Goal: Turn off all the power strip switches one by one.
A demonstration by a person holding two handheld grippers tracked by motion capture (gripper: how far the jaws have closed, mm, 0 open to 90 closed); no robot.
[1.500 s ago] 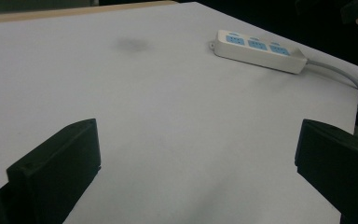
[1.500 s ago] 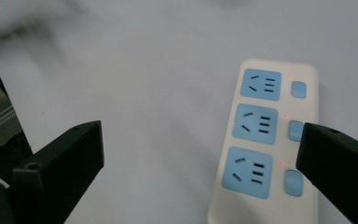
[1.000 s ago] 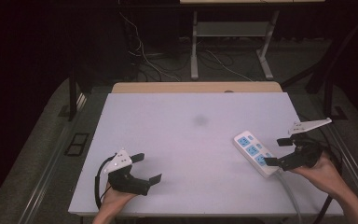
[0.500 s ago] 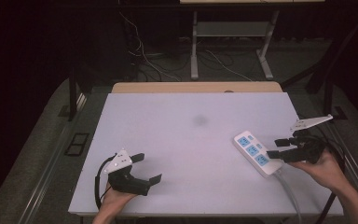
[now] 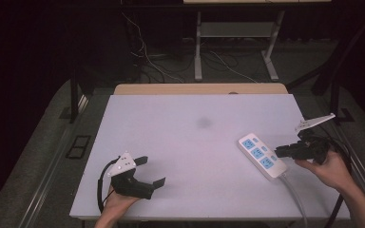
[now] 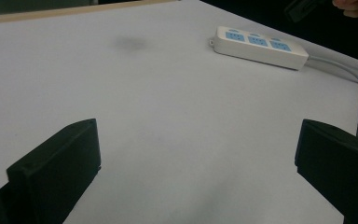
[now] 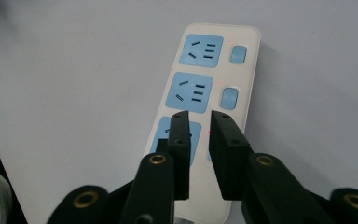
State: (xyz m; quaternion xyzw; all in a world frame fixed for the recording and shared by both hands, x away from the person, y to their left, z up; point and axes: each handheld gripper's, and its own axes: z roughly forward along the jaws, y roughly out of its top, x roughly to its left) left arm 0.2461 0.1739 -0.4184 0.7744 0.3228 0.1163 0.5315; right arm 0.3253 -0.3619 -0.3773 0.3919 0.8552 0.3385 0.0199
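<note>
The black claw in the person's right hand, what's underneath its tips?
Under the right gripper lies the white power strip on the white table. Its jaws, nearly closed, cover part of the nearest blue socket and hide that socket's switch. Two other sockets show fully.

A lab; white table [image 5: 180,142], dark surroundings, loose floor cables [image 5: 147,61].

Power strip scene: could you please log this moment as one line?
left gripper: open, resting on white table | right gripper: nearly closed, empty, over white three-socket power strip with blue faces | strip: flat on table
</note>
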